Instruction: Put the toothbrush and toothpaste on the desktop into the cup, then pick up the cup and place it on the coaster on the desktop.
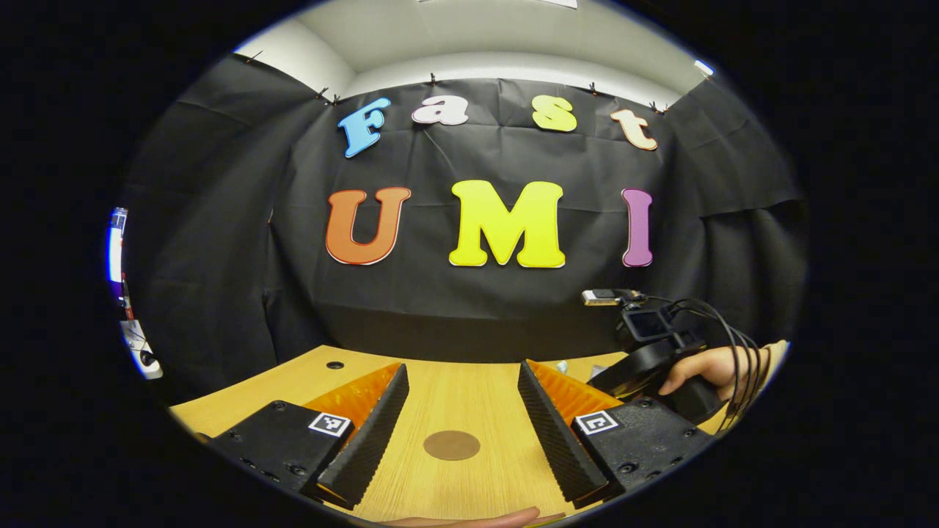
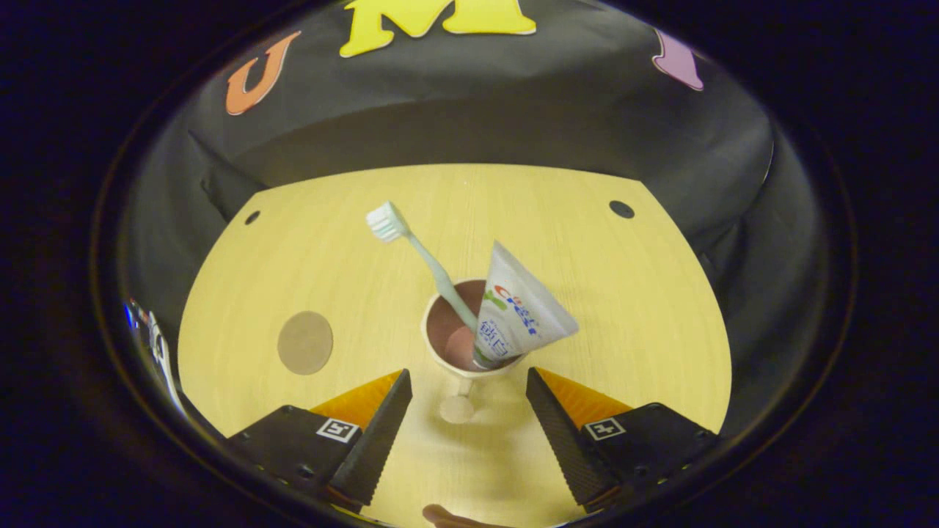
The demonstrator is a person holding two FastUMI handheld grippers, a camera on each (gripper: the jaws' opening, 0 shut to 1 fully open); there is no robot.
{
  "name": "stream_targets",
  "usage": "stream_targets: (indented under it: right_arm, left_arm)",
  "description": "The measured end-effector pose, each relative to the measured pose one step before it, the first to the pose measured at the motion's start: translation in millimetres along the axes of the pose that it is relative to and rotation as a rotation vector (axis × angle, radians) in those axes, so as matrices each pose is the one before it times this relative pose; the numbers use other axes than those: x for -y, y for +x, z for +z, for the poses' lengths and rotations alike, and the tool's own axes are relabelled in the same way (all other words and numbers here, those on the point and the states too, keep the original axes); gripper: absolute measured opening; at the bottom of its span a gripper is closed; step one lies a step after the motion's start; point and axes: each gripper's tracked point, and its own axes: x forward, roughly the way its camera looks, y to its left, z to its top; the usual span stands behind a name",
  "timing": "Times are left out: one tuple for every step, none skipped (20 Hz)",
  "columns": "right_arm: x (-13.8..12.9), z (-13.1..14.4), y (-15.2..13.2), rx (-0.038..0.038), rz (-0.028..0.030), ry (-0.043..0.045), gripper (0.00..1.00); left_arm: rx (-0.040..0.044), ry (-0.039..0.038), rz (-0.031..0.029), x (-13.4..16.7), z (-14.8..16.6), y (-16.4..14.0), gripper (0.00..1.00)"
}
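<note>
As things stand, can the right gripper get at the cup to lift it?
Probably yes. The right gripper is open above the cup, which stands just ahead of its fingers with bare desktop around. The leaning toothbrush and toothpaste tilt away from it.

Both views are sharp at the centre and bend strongly toward the rim, where the desk (image 2: 557, 220) edge curves and detail smears. In the left gripper view, even overhead light brightens the pale ceiling (image 1: 506, 37), with a small glare spot at upper right. The right gripper view is dimmer and yellower; the cup (image 2: 469, 345) casts a soft shadow, and the toothbrush (image 2: 422, 253) is crisp.
</note>
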Motion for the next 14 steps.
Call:
stream_targets:
  right_arm:
    - [-0.97,0.16,2.60,-0.02789,-0.00702,0.00548,0.95]
    - [-1.74,0.97,2.06,-0.02689,-0.00261,0.00659,0.94]
    - [-1.73,-0.43,3.21,-0.02569,-0.00841,0.00935,0.95]
    - [1.20,0.16,4.25,-0.01778,-0.02835,0.00692,0.95]
    - [0.68,-1.13,3.49,-0.02254,-0.02202,0.00144,0.96]
    - [-0.84,-2.31,2.17,-0.02919,-0.01210,0.00080,0.96]
    - [0.06,-0.43,3.22,-0.02098,-0.01841,0.00215,0.96]
    - [-2.47,-2.27,6.50,-0.01730,-0.01142,0.00024,0.94]
    - [-0.21,-2.11,3.51,-0.01499,-0.01161,-0.00484,0.92]
    - [1.44,-1.17,3.16,-0.01469,-0.01262,0.00546,0.86]
    - [0.38,-2.16,4.07,-0.01762,-0.00390,0.00799,0.85]
    - [1.16,-1.86,3.31,-0.01678,0.00219,0.01560,0.79]
    - [-0.04,-2.60,0.57,-0.01613,0.00954,0.01865,0.73]
    - [-2.60,-1.52,2.45,-0.01301,0.02131,0.02571,0.54]
  left_arm:
    - [0.00164,-0.01241,0.00317,-3.14,1.27,-0.27,1.00]
    - [-0.00063,-0.00872,-0.00796,0.75,0.42,-0.28,0.95]
    - [-0.00139,-0.00093,-0.01482,1.58,0.87,-0.21,0.95]
    - [0.00489,0.00218,-0.00478,-0.52,1.47,-1.11,0.95]
    - [0.00808,0.00313,0.00531,-3.91,2.99,-0.33,0.95]
    - [0.00458,0.00343,0.00191,-1.90,0.95,0.85,0.95]
    - [0.00376,0.00627,-0.00657,-1.22,0.59,-0.89,0.95]
    - [0.00582,0.00653,-0.00468,-2.00,0.89,-0.43,0.95]
    - [0.00585,0.00655,0.00104,-2.45,1.65,0.08,0.95]
    - [0.00601,0.00537,0.00478,-3.10,2.25,0.13,0.95]
    - [0.00252,0.00394,0.00292,-1.04,0.47,-0.10,0.95]
    - [-0.00165,0.00005,-0.00121,-0.41,-1.45,0.53,0.95]
    - [-0.00342,0.00016,-0.00779,1.42,-1.15,-0.48,0.95]
    - [0.00076,-0.00183,-0.00726,1.71,0.22,0.39,0.95]
